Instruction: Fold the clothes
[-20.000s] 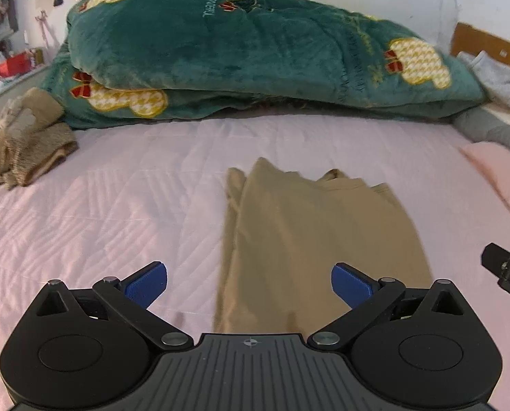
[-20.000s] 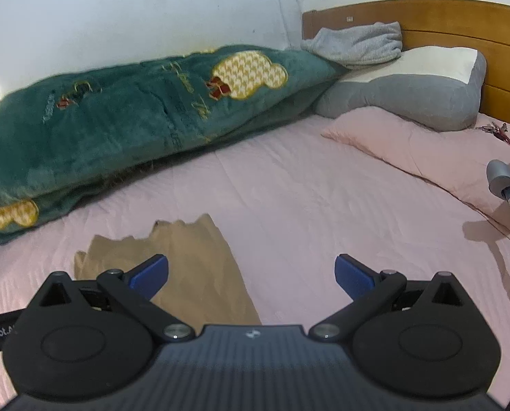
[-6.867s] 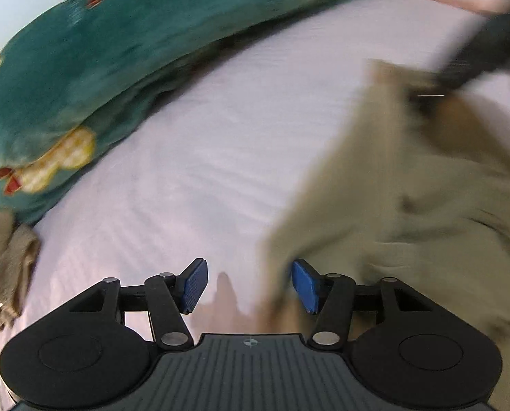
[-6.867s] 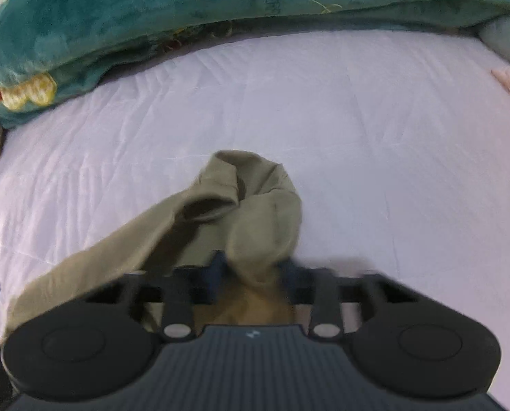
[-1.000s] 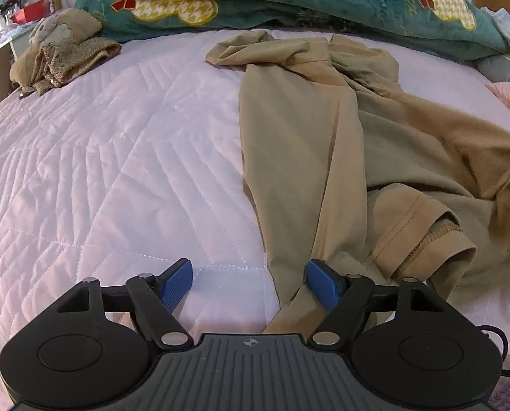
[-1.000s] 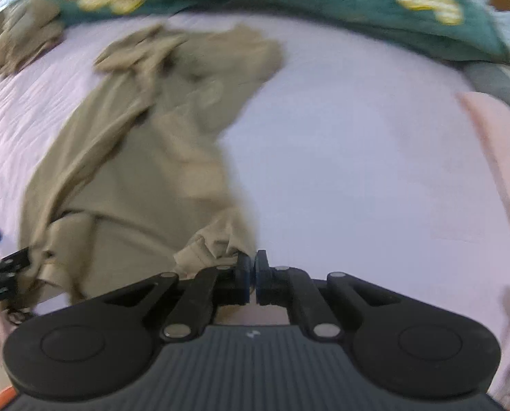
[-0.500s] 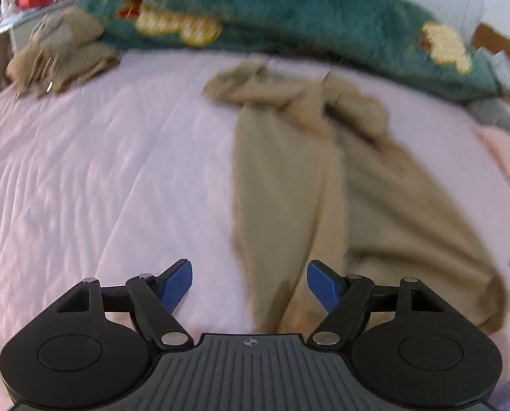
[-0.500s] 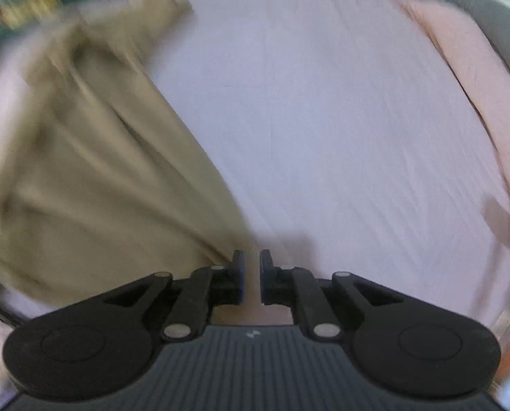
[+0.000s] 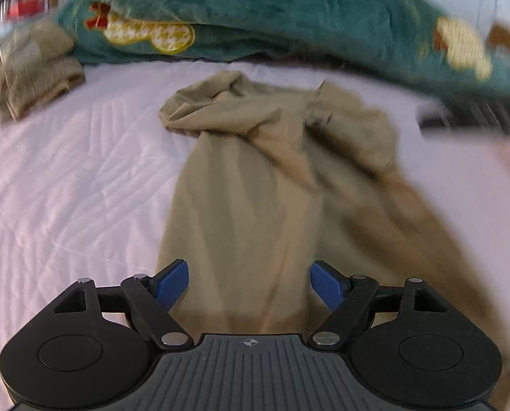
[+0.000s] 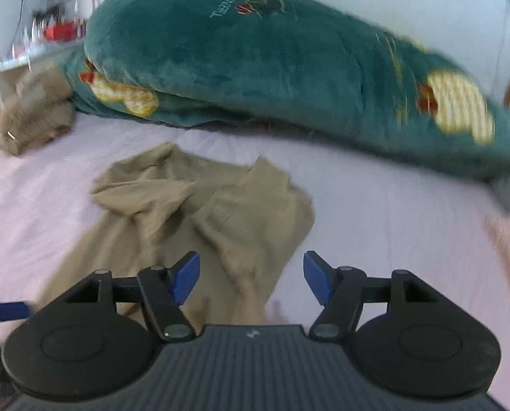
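Shirt [image 9: 248,185] rumpled on bed [image 9: 76,178]; both hand-held grippers, left [image 9: 249,282] and right [image 10: 251,275] just opened, empty: flatten before folding.

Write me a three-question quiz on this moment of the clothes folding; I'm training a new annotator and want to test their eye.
1. True or false: the tan garment lies neatly folded on the pink bedsheet.
2. What lies bunched at the far left of the bed? A) a brown fuzzy garment B) a white towel C) a black jacket
3. Fill in: the right gripper has its jaws ____, holding nothing.

Key
1. False: it lies crumpled, its far end bunched near the green blanket.
2. A, the brown fuzzy garment.
3. Open; they have just been opening, and the left gripper is open too.
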`<state>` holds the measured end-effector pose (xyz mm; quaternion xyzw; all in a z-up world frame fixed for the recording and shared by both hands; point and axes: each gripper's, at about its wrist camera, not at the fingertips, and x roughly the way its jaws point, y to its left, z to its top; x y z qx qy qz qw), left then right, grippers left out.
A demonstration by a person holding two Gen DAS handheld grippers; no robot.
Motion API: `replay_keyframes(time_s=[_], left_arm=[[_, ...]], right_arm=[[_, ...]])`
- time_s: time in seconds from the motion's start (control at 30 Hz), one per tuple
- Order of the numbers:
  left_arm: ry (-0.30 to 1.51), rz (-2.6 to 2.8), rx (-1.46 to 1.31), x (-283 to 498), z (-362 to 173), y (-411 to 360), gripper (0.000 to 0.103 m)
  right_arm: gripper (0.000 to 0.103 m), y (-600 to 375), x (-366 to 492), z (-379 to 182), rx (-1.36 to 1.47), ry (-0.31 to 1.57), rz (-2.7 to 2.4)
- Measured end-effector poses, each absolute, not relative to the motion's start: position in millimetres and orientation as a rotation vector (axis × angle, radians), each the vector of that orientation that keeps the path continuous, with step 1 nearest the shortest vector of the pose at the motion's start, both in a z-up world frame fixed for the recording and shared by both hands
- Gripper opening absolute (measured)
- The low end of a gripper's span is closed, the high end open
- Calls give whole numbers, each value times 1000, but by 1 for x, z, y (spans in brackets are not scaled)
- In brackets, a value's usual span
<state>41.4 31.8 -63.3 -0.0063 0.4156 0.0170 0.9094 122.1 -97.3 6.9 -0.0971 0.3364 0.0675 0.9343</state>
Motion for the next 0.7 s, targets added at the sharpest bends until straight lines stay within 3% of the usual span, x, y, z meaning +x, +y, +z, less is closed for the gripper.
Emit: replay_keyframes(time_s=[0.1, 0.3, 0.47, 0.5, 0.53, 0.6, 0.63, 0.7], left_arm=[[883, 95, 76, 43, -83, 24, 80], [854, 125, 104, 39, -89, 28, 96], [870, 116, 41, 43, -92, 43, 101], [873, 114, 38, 43, -92, 44, 101], [872, 110, 42, 45, -95, 42, 101], [855, 103, 48, 43, -95, 41, 99], [847, 99, 52, 43, -94, 40, 96], [825, 76, 62, 40, -92, 36, 80]], right_arm=[[67, -75, 149, -12, -312, 666, 190], [67, -37, 193, -63, -593, 625, 171], [64, -47, 218, -83, -520, 664, 125], [54, -53, 220, -83, -473, 666, 123], [33, -61, 222, -83, -419, 661, 111], [3, -74, 224, -82, -322, 655, 87], [3, -80, 225, -81, -300, 659, 76], [3, -87, 224, -78, -309, 653, 62]])
